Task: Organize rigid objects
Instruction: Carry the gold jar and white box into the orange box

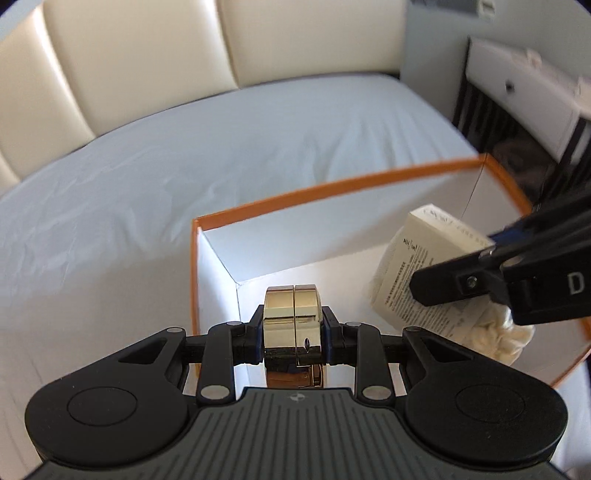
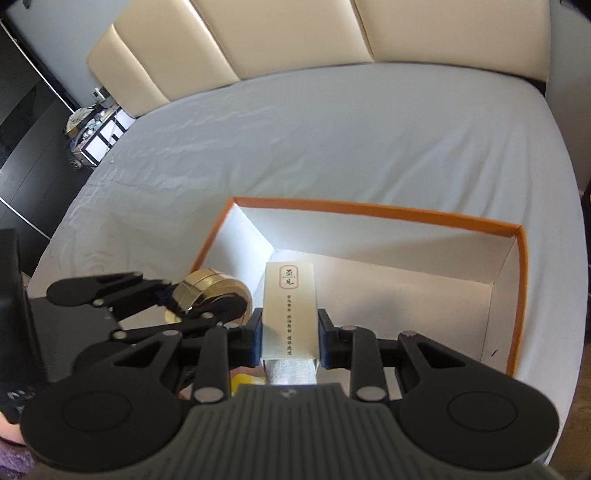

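Here, both grippers hover over an open orange-rimmed box (image 2: 406,214) on a bed (image 2: 332,140). The left gripper (image 1: 291,330) clamps a gold tin (image 1: 291,314); the right gripper (image 2: 290,332) clamps a white carton (image 2: 290,306). Neither is released yet, so placing both remains.

An open box (image 2: 515,291) sat on the bed (image 2: 295,147), in the lower centre of the right wrist frame, with the headboard (image 2: 295,33) across the top. The left gripper (image 1: 291,326) held a round tin (image 1: 291,314) above the box's left corner. To its right, the right gripper (image 2: 290,341) held a carton (image 2: 290,306) over the box's interior. A nightstand (image 2: 92,136) stood at the upper left of that frame.
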